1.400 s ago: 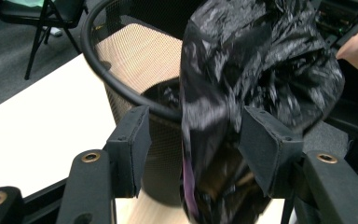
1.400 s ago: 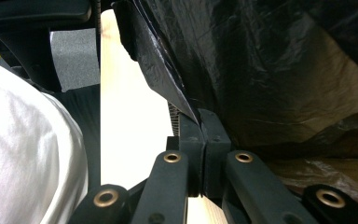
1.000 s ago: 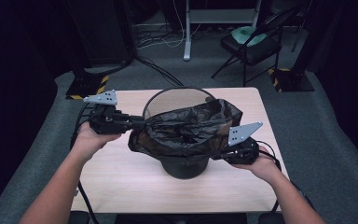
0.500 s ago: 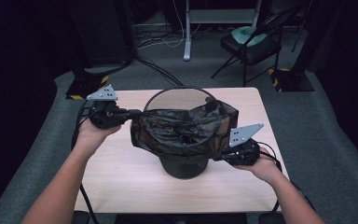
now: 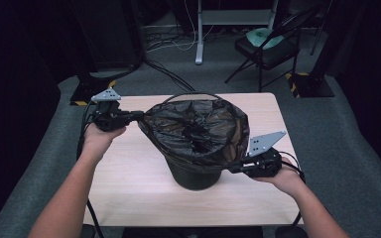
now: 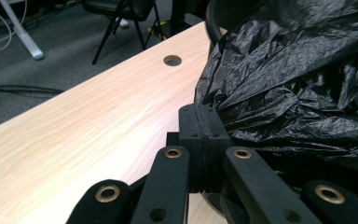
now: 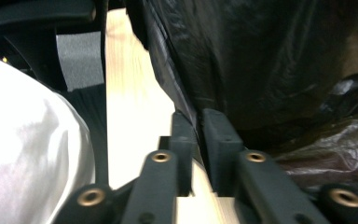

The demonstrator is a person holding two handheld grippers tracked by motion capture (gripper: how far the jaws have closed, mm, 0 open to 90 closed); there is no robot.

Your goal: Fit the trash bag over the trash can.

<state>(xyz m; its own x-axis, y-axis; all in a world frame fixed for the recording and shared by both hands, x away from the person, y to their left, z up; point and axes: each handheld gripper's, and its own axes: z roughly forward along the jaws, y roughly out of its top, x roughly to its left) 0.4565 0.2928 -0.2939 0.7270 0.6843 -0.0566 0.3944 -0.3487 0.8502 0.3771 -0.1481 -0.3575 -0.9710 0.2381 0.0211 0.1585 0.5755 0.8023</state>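
The black bin liner (image 5: pixel 196 134) is draped over the mouth of a round black wastebasket (image 5: pixel 196 173) that stands near the middle of the light wooden bench (image 5: pixel 129 183). The film is crumpled and glossy, spread across most of the basket's top, with the far arc of the wire rim (image 5: pixel 188 95) bare behind it.

The left hand-held gripper (image 5: pixel 140 115) comes in level from the left side of the basket. In the left gripper view its jaws are pressed flat together at the tips (image 6: pixel 204 126), right at the edge of the liner (image 6: pixel 298 93); a thin fold of film seems to be pinched there, though the view is too tight to be sure how much.

The right hand-held gripper (image 5: pixel 233 168) sits low at the basket's near right side, under the liner's hanging hem. In the right gripper view its jaws have just been opening a little: a narrow gap shows between the pads (image 7: pixel 216 135), and the liner's edge (image 7: pixel 186 93) runs down into that gap without being clearly squeezed.

A cable hole (image 6: pixel 172 60) in the bench top lies beyond the left gripper. A folding chair (image 5: pixel 268 47) stands on the grey carpet past the bench.
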